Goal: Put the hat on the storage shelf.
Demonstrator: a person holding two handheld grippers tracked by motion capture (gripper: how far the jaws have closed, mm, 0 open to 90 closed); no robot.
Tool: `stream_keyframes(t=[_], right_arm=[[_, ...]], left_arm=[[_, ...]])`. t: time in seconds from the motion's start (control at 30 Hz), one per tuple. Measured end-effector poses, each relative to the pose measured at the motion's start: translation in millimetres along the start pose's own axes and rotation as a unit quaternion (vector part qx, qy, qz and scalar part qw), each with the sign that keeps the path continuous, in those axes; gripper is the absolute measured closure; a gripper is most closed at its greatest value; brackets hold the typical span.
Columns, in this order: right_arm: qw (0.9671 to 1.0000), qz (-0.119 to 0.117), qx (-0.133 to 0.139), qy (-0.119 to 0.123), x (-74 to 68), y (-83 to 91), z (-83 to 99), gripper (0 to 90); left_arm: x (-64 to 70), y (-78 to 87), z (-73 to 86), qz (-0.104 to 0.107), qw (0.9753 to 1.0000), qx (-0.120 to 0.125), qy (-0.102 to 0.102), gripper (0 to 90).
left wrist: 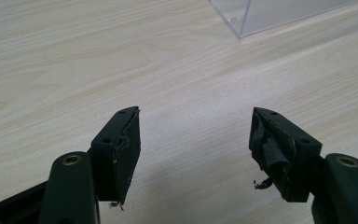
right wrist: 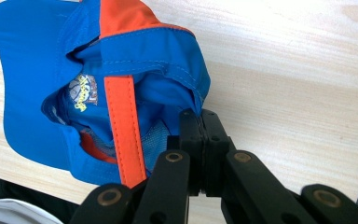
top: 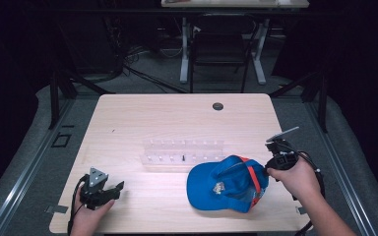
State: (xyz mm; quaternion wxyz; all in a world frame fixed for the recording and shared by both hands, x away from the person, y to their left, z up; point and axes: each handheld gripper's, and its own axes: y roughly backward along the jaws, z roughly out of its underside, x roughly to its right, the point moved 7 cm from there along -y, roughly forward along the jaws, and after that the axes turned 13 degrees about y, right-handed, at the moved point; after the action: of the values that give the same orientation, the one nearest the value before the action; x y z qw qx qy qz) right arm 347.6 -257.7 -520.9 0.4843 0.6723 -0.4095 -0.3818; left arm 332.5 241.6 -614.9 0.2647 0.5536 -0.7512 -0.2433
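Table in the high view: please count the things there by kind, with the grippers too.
Blue cap: 1
Clear plastic rack: 1
Grippers: 2, left gripper and right gripper
Total: 4

Table in middle of high view; chair and second desk behind far edge. Clear rack on table, right of centre. Cap on table just in front of rack, toward near right corner. Right gripper at cap's right edge, jaws closed on cap's rim. Left gripper near front left corner, well apart from cap, jaws spread above bare tabletop, rack corner ahead of it. Round hole near table's far edge.
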Motion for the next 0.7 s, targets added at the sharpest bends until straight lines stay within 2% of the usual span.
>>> stream_keyframes(t=[0.17,0.3,0.43,0.57,0.6,0.63,0.7], right_arm=[[1.0000,0.000,-0.004,-0.002,-3.5,0.4,-2.5,89.8],[0.9994,-0.018,-0.019,-0.024,-7.0,1.7,-2.1,89.9],[0.9987,-0.029,-0.019,-0.038,-8.4,4.1,-3.6,89.9],[0.9982,-0.036,-0.031,-0.036,-9.3,10.2,-4.7,89.8],[0.9979,-0.038,-0.022,-0.047,-11.1,9.9,-6.6,89.9],[0.9975,-0.043,-0.027,-0.050,-12.5,12.1,-7.3,89.9],[0.9976,-0.042,-0.032,-0.044,-13.2,14.4,-8.1,89.9]], left_arm=[[0.2,0.2,0.2,0.000,1.0000,0.000,0.000,34.3],[0.3,0.1,0.3,0.000,1.0000,-0.001,0.000,34.3],[0.5,-0.3,0.5,0.001,1.0000,-0.002,-0.002,34.3],[1.2,-0.7,0.8,0.001,1.0000,-0.002,-0.002,34.3],[1.4,-0.8,0.8,0.002,1.0000,-0.001,-0.002,34.3],[1.4,-0.7,0.8,0.001,1.0000,-0.001,-0.002,34.3],[1.5,-0.7,0.8,0.001,1.0000,-0.001,-0.003,34.3]])
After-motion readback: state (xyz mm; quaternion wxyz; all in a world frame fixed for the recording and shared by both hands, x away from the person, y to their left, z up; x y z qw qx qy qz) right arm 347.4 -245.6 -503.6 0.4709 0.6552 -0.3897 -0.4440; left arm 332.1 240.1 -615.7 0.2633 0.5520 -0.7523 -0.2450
